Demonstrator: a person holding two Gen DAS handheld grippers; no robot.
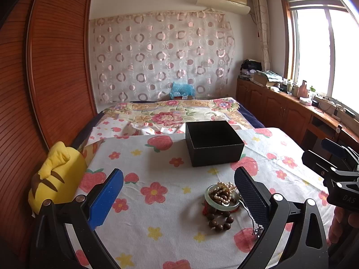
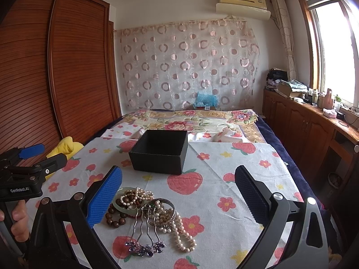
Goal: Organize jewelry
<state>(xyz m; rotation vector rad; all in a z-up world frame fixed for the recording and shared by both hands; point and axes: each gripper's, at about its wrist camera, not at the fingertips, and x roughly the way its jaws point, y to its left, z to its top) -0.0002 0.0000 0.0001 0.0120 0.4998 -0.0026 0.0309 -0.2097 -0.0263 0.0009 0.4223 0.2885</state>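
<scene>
A pile of jewelry lies on the flowered cloth: a pale green bangle, a brown wooden bead bracelet, a pearl necklace, a silver bangle and silver hairpins with purple flowers. The pile also shows in the left wrist view. An open, empty black box stands behind it, also in the left wrist view. My left gripper is open, with the pile by its right finger. My right gripper is open above the pile, empty.
The cloth covers a table in front of a bed with a floral blanket. A yellow plush toy lies at the table's left edge beside a wooden wardrobe. Wooden cabinets with clutter run along the right under the window.
</scene>
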